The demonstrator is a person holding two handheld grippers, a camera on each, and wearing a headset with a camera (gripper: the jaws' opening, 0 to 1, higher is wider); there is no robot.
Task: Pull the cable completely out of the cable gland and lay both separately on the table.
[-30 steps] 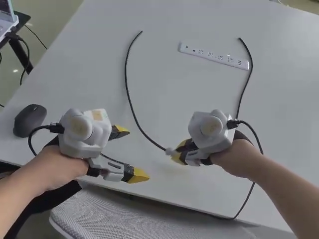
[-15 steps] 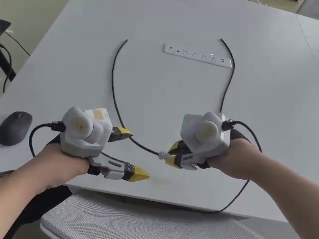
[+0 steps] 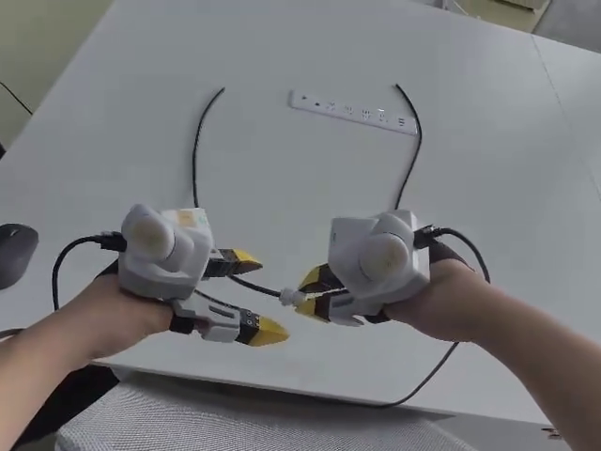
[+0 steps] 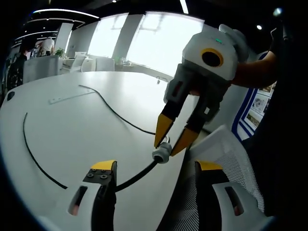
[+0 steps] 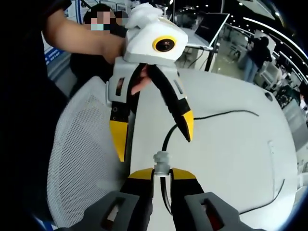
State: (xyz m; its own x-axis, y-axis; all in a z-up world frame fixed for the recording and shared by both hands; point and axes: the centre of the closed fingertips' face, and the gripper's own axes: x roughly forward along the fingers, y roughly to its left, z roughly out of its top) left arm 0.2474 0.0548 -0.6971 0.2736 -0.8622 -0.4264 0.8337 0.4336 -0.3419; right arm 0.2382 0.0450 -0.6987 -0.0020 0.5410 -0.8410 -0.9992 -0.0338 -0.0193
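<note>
Two grippers: the right gripper [image 3: 302, 294] is clamping its yellow-tipped jaws tight on the cable gland. The left gripper [image 3: 259, 292] is hanging with its jaws spread wide and gripping nothing.
Cable gland [image 5: 161, 162]: one, pale. It is sticking out past the right jaw tips, just over the near edge of the table, and pointing left toward the open jaws.
Why held so: my reading is that the right side is anchoring the gland so the left can take the cable just beside it and draw it away. The open jaws are straddling the line of the cable where it is leaving the gland.
Cable [image 3: 199, 178]: black, passing through the gland and not yet pulled out. It is curving from the gland far and left across the table to a free end.
Second black run [image 3: 413, 160]: this is coming from far right, near the power strip, going behind the right gripper and dropping off the near edge. I cannot tell whether it is the same cable, so I am counting one or two.
Table [image 3: 282, 56]: one, white, and neither part is lying on it separately yet.
Others: one power strip [image 3: 352, 111] is lying far centre. One mouse [image 3: 11, 252] is sitting at the left edge. One mesh chair [image 3: 235, 418] is showing nearest.
</note>
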